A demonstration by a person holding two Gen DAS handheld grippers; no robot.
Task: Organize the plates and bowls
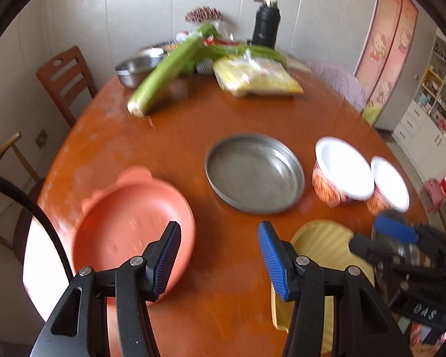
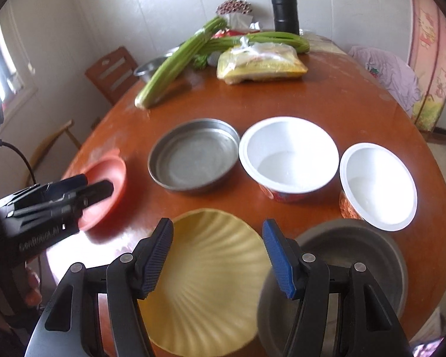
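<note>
Plastic, light and stiff, the yellow plate [image 2: 205,270] at the tabletop's [image 2: 327,101] near edge wants a rim pinch; both the left gripper [image 1: 220,255] and the right gripper [image 2: 217,255] hover part-open, empty.

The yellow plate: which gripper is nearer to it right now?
Right. The right gripper hangs over the yellow plate, jaws open and empty. The left gripper is off to the plate's side, by the pink plate, also open.
</note>
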